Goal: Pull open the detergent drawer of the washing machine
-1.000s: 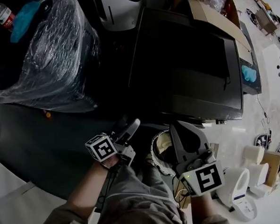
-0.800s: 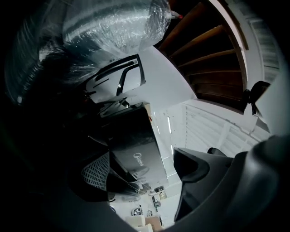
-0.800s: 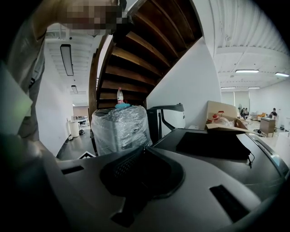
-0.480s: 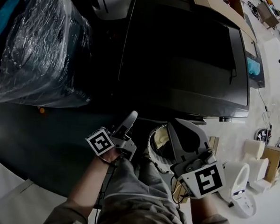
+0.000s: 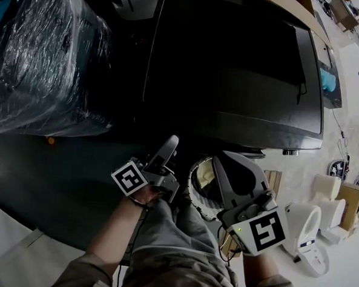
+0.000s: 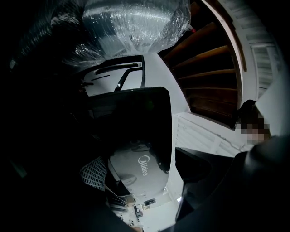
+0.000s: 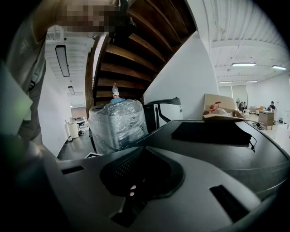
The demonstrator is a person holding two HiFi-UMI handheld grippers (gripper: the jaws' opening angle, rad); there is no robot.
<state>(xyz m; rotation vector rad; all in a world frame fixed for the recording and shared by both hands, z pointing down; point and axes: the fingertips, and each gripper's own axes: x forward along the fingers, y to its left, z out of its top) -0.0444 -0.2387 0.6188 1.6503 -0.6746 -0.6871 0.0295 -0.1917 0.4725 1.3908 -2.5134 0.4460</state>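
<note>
Left gripper (image 5: pixel 164 152) parted, empty, right gripper (image 5: pixel 229 168) closed, empty, both near washing machine (image 5: pixel 232 70) front edge, open floor (image 5: pixel 50 174) leftward, Midea lettering (image 6: pixel 144 166) in left gripper view only.

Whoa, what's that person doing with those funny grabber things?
A person stands at a dark washing machine, holding a gripper in each hand. Both grippers hang low in front of it and touch nothing. The left gripper is open and empty. The right gripper looks shut, with nothing in it. The detergent drawer can't be seen from here, and no pull on it has begun.
</note>
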